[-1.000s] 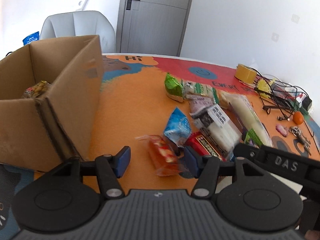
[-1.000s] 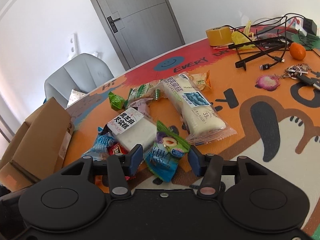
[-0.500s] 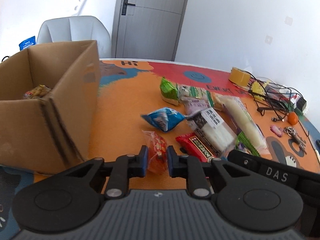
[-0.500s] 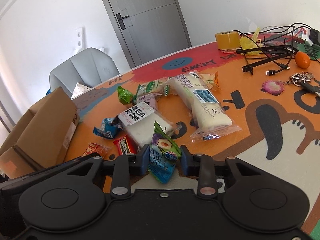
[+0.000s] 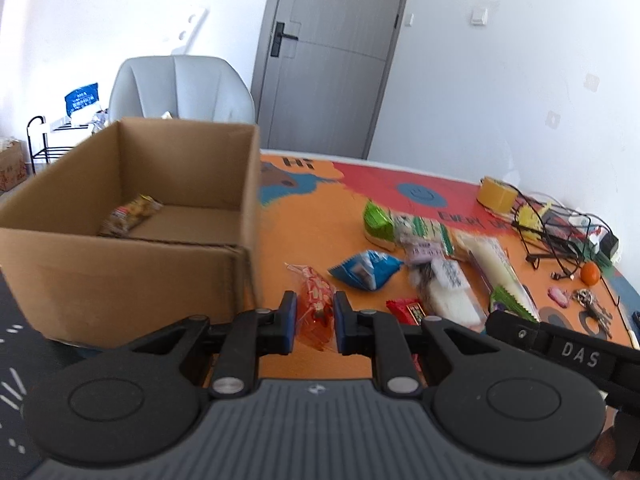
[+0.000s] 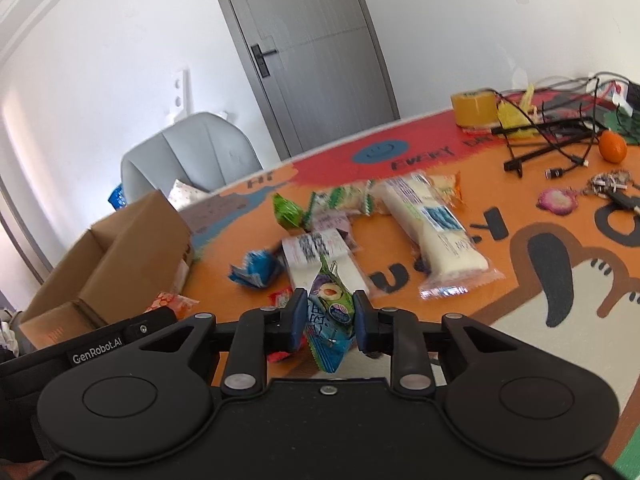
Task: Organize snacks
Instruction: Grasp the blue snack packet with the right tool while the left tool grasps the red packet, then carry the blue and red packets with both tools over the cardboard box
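Note:
My left gripper (image 5: 315,320) is shut on an orange-red snack packet (image 5: 316,306) and holds it above the table, just right of the open cardboard box (image 5: 120,256). One snack (image 5: 132,214) lies inside the box. My right gripper (image 6: 329,318) is shut on a green and blue snack packet (image 6: 330,316), lifted over the table. Loose snacks remain on the orange mat: a blue packet (image 5: 366,270), a white packet (image 5: 450,288), a long white packet (image 6: 432,224), a green packet (image 6: 287,210) and a red packet (image 5: 408,310).
The box (image 6: 108,264) stands at the table's left. A tape roll (image 6: 474,108), tangled cables (image 6: 560,132), an orange fruit (image 6: 612,146) and keys (image 6: 610,182) lie at the far right. A grey chair (image 5: 180,88) and a door (image 5: 332,52) are behind the table.
Both grippers went from open to shut on their packets and lifted them off the table. The left gripper has moved nearer the box, so the inside of the box now shows.

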Motion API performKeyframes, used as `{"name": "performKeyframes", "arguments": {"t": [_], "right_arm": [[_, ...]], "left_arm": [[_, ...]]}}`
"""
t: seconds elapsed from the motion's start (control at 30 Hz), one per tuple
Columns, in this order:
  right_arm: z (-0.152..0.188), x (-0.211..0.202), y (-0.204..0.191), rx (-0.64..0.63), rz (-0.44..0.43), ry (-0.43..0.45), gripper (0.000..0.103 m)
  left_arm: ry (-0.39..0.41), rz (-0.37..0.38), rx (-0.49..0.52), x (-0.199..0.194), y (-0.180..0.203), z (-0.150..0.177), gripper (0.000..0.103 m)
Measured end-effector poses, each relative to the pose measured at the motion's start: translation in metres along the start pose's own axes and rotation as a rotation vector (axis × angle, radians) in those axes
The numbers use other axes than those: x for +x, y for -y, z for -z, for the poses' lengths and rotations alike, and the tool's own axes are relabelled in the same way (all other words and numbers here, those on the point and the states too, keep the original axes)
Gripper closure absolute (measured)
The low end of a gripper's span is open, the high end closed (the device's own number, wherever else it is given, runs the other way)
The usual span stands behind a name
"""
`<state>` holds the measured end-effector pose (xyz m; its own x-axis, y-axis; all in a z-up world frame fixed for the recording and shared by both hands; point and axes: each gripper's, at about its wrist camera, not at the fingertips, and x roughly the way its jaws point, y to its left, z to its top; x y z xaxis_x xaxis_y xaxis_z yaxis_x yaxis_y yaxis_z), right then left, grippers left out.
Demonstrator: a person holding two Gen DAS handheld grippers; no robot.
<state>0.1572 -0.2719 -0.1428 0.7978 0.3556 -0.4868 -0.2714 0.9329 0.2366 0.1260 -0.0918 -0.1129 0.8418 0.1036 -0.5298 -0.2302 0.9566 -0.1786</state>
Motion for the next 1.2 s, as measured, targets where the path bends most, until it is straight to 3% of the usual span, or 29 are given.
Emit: {"name": "performKeyframes", "arguments": {"t": [0.4, 0.47, 0.57, 0.7, 0.83, 1.1, 1.2], "right_arm": [[-0.008, -0.017, -0.04, -0.059, -0.071, 0.045, 0.077], [-0.008, -0.018, -0.049, -0.073, -0.085, 0.049, 0.077], [-0.008, -0.021, -0.063, -0.097, -0.107, 0.057, 0.077], [-0.01, -0.023, -0.077, -0.118, -0.129, 0.064, 0.077], [-0.009, -0.024, -0.081, -0.124, -0.131, 0.065, 0.077], [0.0, -0.026, -0.078, -0.102, -0.121, 0.033, 0.077], [0.008, -0.03, -0.079, -0.117, -0.12, 0.016, 0.077]], "left_arm": [[0.085, -0.012, -0.023, -0.041, -0.027, -0.012, 0.087], [0.103, -0.01, -0.022, -0.05, -0.031, -0.015, 0.103], [0.134, -0.006, -0.025, -0.061, -0.038, -0.02, 0.103], [0.135, 0.017, -0.05, -0.067, -0.049, -0.025, 0.103], [0.092, 0.037, -0.005, -0.07, -0.049, -0.024, 0.103], [-0.007, 0.058, -0.001, -0.069, -0.057, -0.005, 0.096], [-0.02, 0.046, -0.003, -0.069, -0.058, 0.001, 0.081]]}}
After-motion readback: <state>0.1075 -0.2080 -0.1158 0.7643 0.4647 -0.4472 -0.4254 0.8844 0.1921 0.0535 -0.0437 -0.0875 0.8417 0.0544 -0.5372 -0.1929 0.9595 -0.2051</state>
